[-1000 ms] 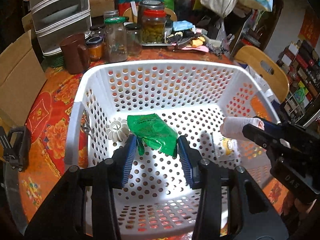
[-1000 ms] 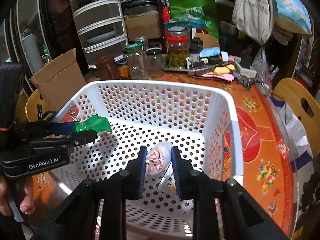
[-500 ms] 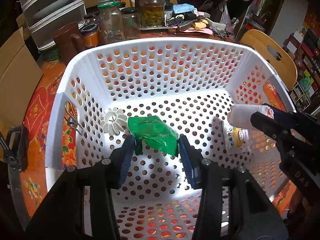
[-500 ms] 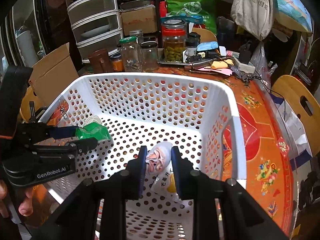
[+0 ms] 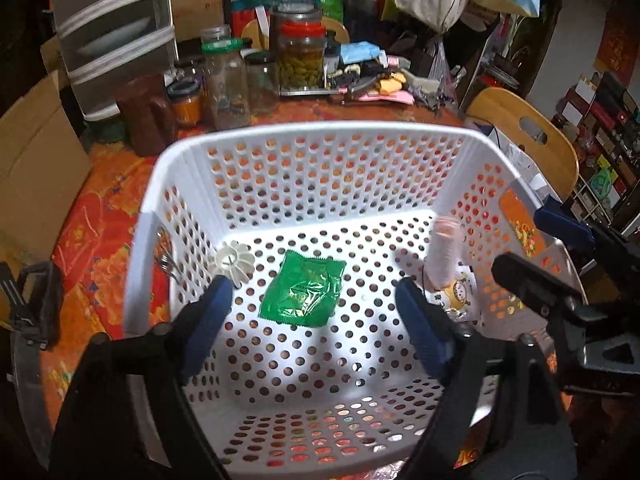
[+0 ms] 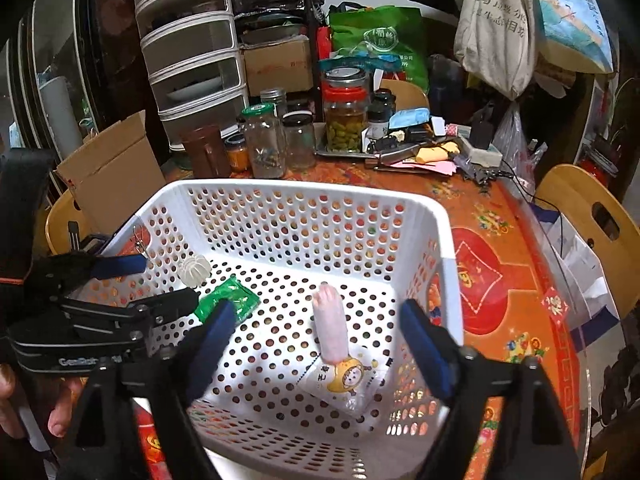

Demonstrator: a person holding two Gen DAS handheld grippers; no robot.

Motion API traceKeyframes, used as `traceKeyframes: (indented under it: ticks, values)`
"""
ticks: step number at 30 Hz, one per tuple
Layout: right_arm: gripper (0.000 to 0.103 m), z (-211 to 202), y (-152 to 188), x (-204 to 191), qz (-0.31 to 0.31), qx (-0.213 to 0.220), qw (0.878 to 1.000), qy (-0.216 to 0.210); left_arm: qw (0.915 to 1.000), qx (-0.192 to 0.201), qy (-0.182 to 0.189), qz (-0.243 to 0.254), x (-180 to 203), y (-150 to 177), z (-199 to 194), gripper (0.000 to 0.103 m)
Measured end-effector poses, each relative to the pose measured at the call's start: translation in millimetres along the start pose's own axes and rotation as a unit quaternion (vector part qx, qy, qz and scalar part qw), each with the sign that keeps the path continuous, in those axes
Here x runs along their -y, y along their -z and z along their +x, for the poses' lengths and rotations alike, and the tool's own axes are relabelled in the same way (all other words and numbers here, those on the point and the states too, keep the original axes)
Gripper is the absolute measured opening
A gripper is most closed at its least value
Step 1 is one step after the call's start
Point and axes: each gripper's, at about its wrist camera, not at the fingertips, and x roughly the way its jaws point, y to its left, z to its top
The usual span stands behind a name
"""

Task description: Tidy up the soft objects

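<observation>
A white perforated basket [image 5: 320, 136] [image 6: 452, 280] stands on the red patterned table. A green packet [image 5: 304, 295] [image 6: 228, 303] lies on its floor. A pale pink soft toy [image 5: 442, 256] [image 6: 331, 330] rests against a white and yellow pouch [image 5: 460, 294] [image 6: 348, 380] at the basket's right side. A small white ribbed piece [image 5: 234, 262] [image 6: 195, 270] lies at the left. My left gripper [image 5: 316, 324] is open and empty above the green packet. My right gripper [image 6: 316, 344] is open and empty above the pink toy.
Glass jars [image 5: 226, 84] [image 6: 344, 114], a brown mug [image 5: 146, 114] and clutter stand behind the basket. A cardboard box [image 5: 32, 152] is at the left. A wooden chair [image 5: 528, 140] [image 6: 592, 216] is at the right. A drawer unit [image 6: 192, 52] stands at the back.
Both grippers have opened and drawn back. The green packet has dropped from the left gripper onto the basket floor. The pink toy has dropped from the right gripper onto the pouch.
</observation>
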Motion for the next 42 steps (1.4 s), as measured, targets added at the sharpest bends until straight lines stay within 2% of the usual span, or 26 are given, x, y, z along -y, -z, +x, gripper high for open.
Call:
traceKeyframes:
  ticks: [5, 7, 9, 17, 21, 26, 31, 42]
  values:
    - [0.099, -10.8, -0.9, 0.9, -0.001, 0.01, 1.0, 0.004, 0.9998, 0.02, 0.003, -0.002, 1.4, -1.6, -18.8, 0.091]
    - [0.102, -15.1, -1.5, 0.3, -0.004, 0.015, 1.0, 0.006, 0.9997, 0.021, 0.012, -0.003, 2.2, -1.5, -23.0, 0.096]
    - [0.103, -19.3, -1.3, 0.2, -0.004, 0.017, 1.0, 0.006, 0.9997, 0.023, 0.005, 0.001, 4.7, -1.4, -26.1, 0.103]
    - [0.103, -32.7, 4.9, 4.0, 0.003, 0.022, 1.0, 0.009, 0.9979, 0.053, -0.031, 0.02, 12.3, 7.9, -52.7, 0.103]
    - [0.103, -42.4, 13.6, 9.6, 0.015, 0.025, 1.0, 0.011, 0.9973, 0.066, -0.032, 0.01, 7.1, 18.4, -75.3, 0.103]
    - [0.103, -57.2, 23.9, 13.2, 0.021, 0.037, 0.999, 0.014, 0.9958, 0.083, -0.039, 0.002, 0.4, 40.2, -102.7, 0.103]
    - [0.103, -71.2, 34.2, 14.5, 0.027, 0.044, 0.999, 0.017, 0.9959, 0.08, -0.041, 0.004, -3.0, 68.2, -118.7, 0.103]
    - [0.103, -104.3, 70.6, 4.2, 0.025, 0.067, 0.997, 0.024, 0.9935, 0.099, -0.04, -0.039, -27.0, 139.7, -144.4, 0.103]
